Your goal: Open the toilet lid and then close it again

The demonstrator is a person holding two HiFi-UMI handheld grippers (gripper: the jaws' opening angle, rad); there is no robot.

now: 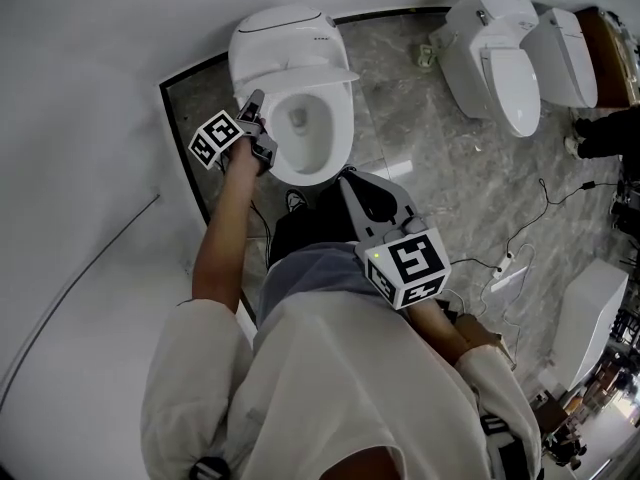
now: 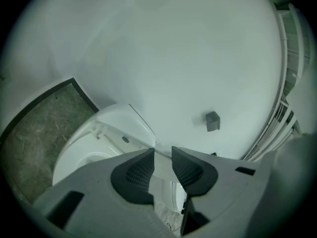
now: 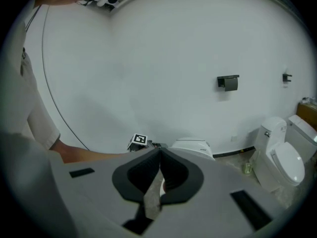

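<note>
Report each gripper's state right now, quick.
Left gripper: closed on the edge of the toilet lid.
Right gripper: closed, holding nothing.

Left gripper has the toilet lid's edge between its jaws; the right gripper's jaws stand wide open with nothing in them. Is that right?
Not quite. The right gripper's jaws are closed together, not wide open, as the right gripper view shows; nothing is in them. The left gripper does have the toilet lid's edge between its jaws.
</note>
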